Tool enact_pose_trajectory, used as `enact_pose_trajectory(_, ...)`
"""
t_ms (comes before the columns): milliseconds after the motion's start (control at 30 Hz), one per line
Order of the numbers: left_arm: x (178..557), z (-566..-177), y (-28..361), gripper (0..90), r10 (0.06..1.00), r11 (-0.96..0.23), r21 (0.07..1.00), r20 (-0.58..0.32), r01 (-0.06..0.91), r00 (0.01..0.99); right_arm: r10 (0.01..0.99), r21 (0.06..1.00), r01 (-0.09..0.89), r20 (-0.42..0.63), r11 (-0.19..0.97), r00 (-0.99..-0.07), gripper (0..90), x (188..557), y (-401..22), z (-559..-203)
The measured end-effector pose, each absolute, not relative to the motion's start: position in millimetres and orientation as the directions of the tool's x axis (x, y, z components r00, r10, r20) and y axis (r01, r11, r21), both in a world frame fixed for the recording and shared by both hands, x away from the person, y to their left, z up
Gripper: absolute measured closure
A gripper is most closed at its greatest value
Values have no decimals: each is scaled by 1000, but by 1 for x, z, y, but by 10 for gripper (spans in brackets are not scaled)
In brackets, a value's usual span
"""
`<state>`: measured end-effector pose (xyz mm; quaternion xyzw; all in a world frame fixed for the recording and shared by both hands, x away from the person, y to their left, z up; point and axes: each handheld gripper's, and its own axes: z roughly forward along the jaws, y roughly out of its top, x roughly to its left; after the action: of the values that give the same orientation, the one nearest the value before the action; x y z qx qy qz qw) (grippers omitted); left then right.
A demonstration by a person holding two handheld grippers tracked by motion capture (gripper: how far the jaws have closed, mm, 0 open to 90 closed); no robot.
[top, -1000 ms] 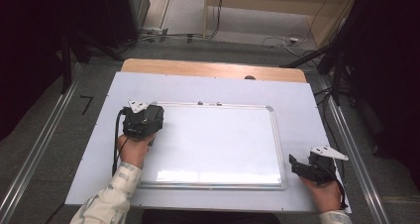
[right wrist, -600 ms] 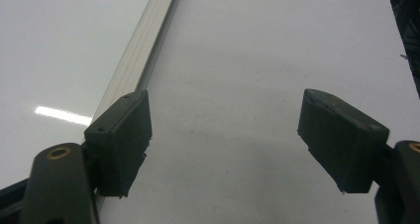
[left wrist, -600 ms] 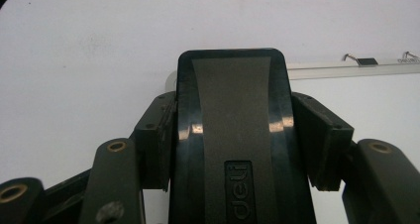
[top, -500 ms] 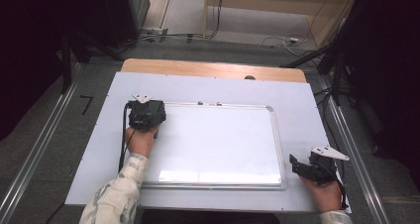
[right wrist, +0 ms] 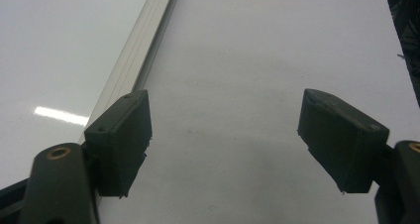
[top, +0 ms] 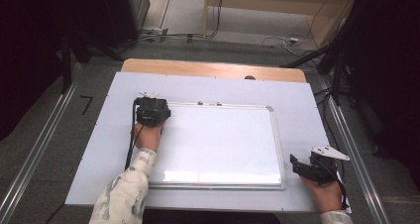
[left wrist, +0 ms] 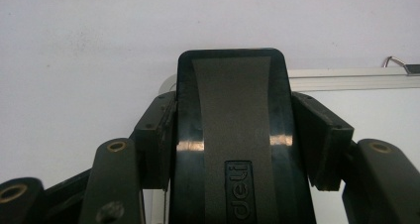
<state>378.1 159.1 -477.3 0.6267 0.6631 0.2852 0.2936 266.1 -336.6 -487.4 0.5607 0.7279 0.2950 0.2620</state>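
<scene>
A white-surfaced whiteboard (top: 223, 144) with a silver frame lies flat on the pale table cover (top: 297, 105). My left gripper (top: 151, 110) sits over the board's far left corner, shut on a black eraser (left wrist: 232, 135) with a grey felt strip and a "deli" label. The eraser stands between the jaws, its end over the board's frame (left wrist: 346, 79). My right gripper (top: 297, 164) rests on the cover just right of the board's near right corner. In the right gripper view it (right wrist: 225, 130) stands open with nothing between the pads, the board's edge (right wrist: 133, 60) to its left.
A wooden table edge (top: 213, 69) shows beyond the cover, with a small dark round thing (top: 250, 77) on it. Two small clips (top: 208, 103) sit on the board's far frame. Metal rails (top: 44, 144) run along both sides, and cables lie on the floor behind.
My left hand has carried the eraser a little to the right and farther away, onto the board's far left corner. The right gripper has stayed put.
</scene>
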Motion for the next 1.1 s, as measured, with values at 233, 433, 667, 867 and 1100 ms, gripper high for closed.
enact_pose_trajectory(233, 383, -482, 159, 410, 998, 51, 732, -9, 679, -65, 971, 724, 660, -54, 199, -233, 197, 266, -337, -487)
enact_pose_trajectory(433, 384, -488, 156, 407, 998, 37, 723, 7, 690, -61, 971, 726, 660, -53, 197, -231, 197, 266, -337, -487)
enact_pose_trajectory(667, 383, -486, 158, 379, 999, 42, 731, -10, 681, -50, 971, 725, 660, -54, 198, -232, 197, 266, -337, -487)
enact_pose_trajectory(867, 379, -480, 157, 313, 999, 30, 748, -15, 663, -28, 971, 725, 659, -55, 198, -231, 197, 266, -337, -487)
enact_pose_trajectory(1100, 370, -468, 158, 299, 999, 30, 782, -36, 623, -2, 972, 724, 661, -54, 197, -230, 197, 266, -337, -487)
